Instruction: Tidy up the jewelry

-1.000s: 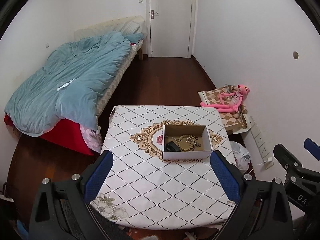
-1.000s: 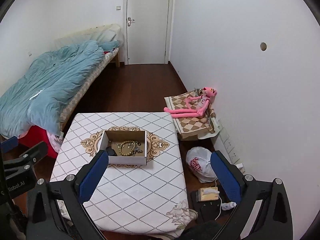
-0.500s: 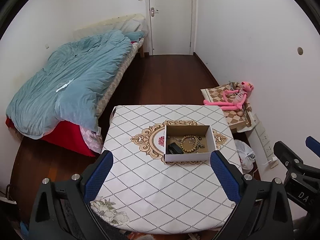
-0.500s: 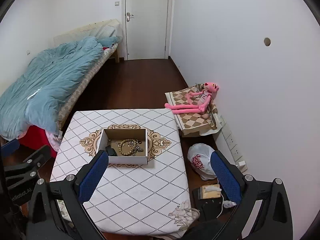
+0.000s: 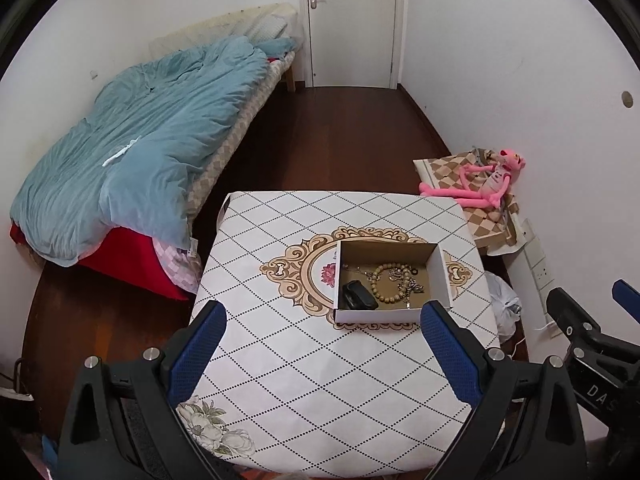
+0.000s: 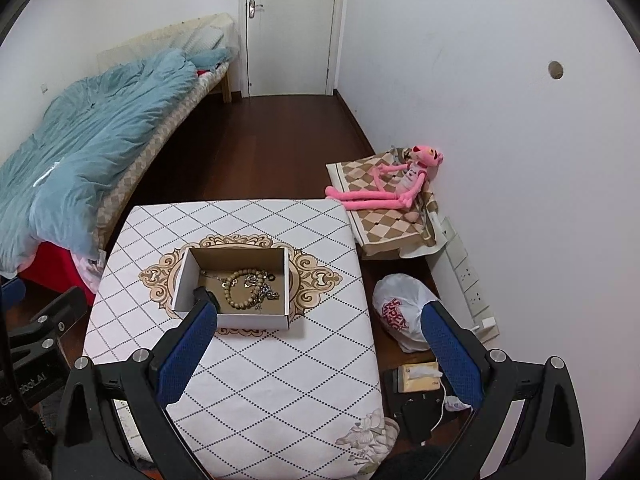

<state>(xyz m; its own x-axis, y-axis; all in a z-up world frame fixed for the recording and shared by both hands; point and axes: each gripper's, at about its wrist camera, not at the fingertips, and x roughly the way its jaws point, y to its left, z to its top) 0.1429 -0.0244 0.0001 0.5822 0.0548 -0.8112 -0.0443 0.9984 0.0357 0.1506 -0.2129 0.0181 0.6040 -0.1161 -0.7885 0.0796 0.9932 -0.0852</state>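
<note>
1. The left gripper [image 5: 322,354] fills the bottom of the left wrist view, its blue-padded fingers [image 5: 196,354] spread wide apart with nothing between them, hanging above the near part of the table [image 5: 280,380]
2. The right gripper [image 6: 318,356] sits at the bottom of the right wrist view, its fingers likewise spread wide and holding nothing; its left pad overlaps the near left corner of the cardboard box [image 6: 234,286] in the picture
3. The cardboard box [image 5: 390,282] stands open on the table, right of centre in the left wrist view and left of centre in the right wrist view, over an ornate gold medallion printed on the white diamond-patterned tablecloth
4. Inside the box lie a loop of tan beads, the beaded bracelet [image 5: 390,284], a tangle of silver chain [image 5: 410,286] touching it on the right, and a small black object [image 5: 358,296] in the near left corner
5. A bed with a blue duvet [image 5: 132,152] takes the upper left of the frame
6. A pink plush toy [image 6: 390,184] lies on a checked cushion by the wall at centre right
7. A white plastic bag [image 6: 402,312] rests on the floor just right of the table in the right wrist view
</note>
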